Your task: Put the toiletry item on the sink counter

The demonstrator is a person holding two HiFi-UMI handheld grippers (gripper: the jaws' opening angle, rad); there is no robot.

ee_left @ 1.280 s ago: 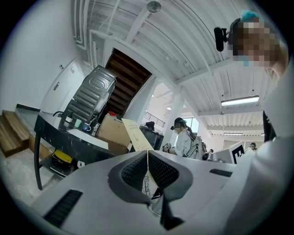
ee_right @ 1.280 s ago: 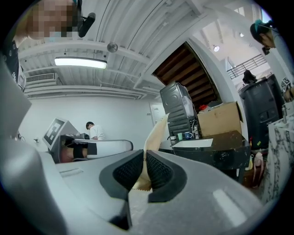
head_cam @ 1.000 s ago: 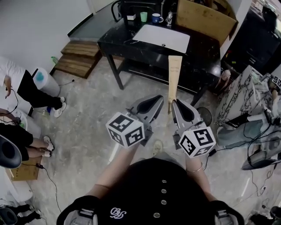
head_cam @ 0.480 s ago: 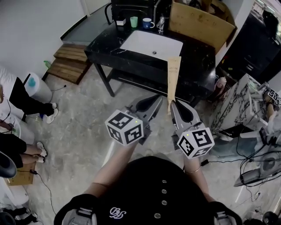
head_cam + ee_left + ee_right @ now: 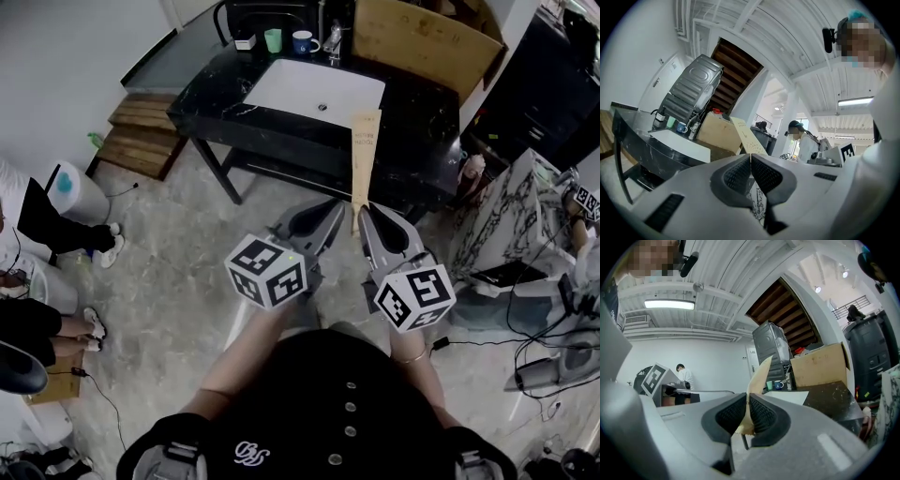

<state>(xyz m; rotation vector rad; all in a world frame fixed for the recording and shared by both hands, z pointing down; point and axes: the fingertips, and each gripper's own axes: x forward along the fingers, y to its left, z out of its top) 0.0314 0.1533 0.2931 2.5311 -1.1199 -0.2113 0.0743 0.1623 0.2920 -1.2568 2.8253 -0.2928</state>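
Gripping the toiletry item (image 5: 364,155) by its lower end in the right gripper (image 5: 360,214), jaws pressed together on it, I hold it upright toward the sink counter (image 5: 417,127) at 12 o'clock, probably so its free end arrives first, with the left gripper (image 5: 334,212) closed on nothing at its 9 o'clock

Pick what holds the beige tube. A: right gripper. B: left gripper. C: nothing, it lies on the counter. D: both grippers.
A: the flat end of the tube is clamped in the right gripper, while the left gripper is shut on nothing.
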